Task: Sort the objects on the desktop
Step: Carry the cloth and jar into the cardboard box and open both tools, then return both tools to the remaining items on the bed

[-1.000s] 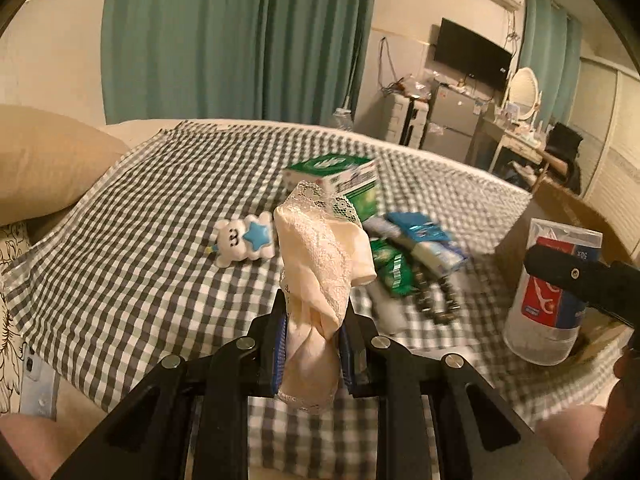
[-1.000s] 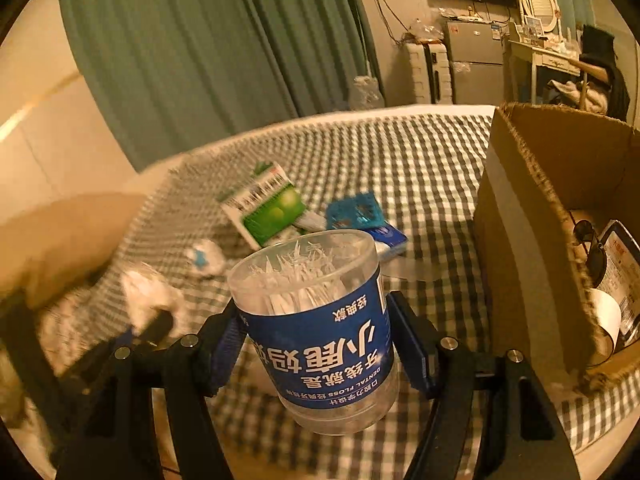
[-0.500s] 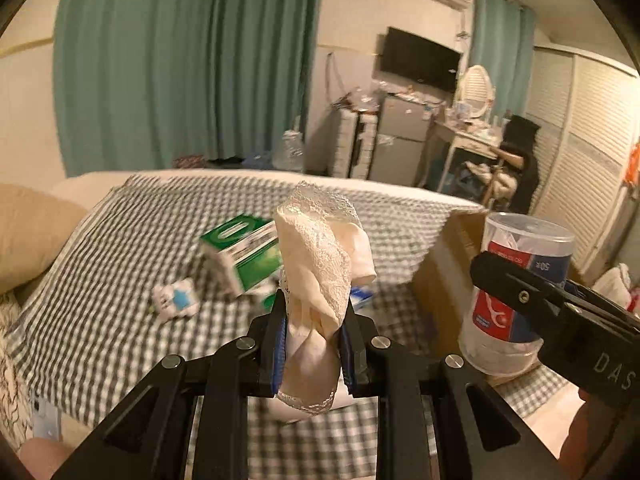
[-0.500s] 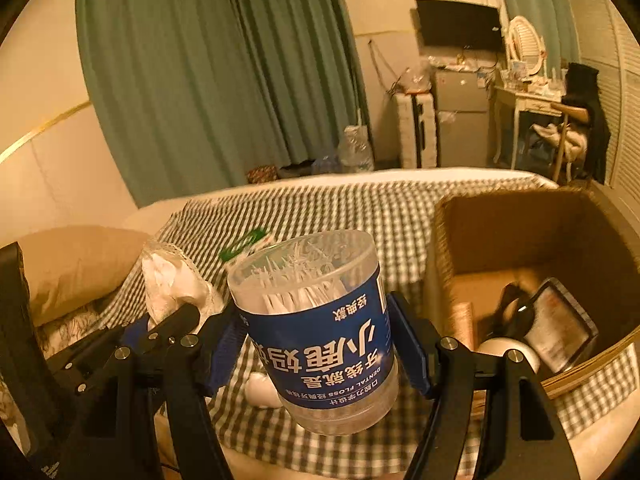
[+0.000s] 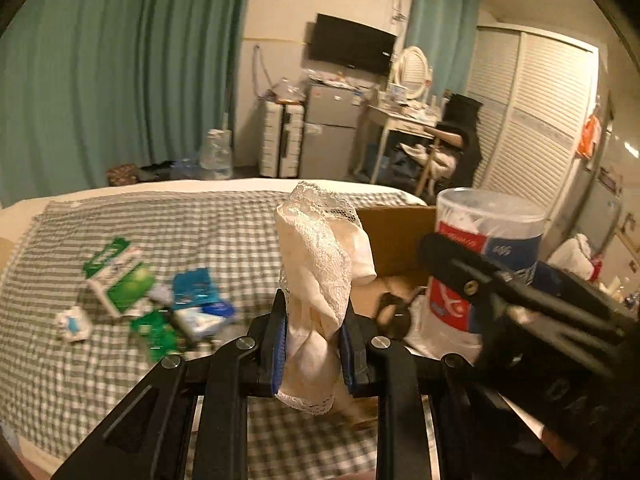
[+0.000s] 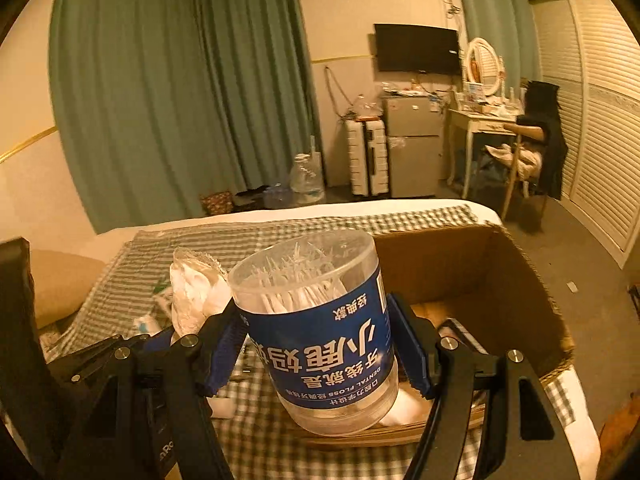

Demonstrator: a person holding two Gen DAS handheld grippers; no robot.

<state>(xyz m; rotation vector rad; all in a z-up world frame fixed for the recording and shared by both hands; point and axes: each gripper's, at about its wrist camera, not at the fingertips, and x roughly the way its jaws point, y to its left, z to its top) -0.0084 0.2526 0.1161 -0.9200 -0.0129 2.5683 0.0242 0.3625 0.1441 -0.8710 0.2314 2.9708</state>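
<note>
Left wrist view: the left tongs [image 5: 314, 344] angle downward, their blue pads clamped on a cream lace cloth [image 5: 320, 264] that stands up between them. Just right of them, the right tongs [image 6: 320, 344] also tilt downward, gripping a clear dental floss jar [image 6: 316, 328] with a blue label, held above the near edge of a cardboard box [image 6: 520, 280]. Beyond and left of the left tongs, green and blue packets [image 5: 160, 300] and a small white toy [image 5: 72, 322] lie on the checked bedspread [image 5: 200, 220]. Farther off hang green curtains [image 5: 120, 72].
</note>
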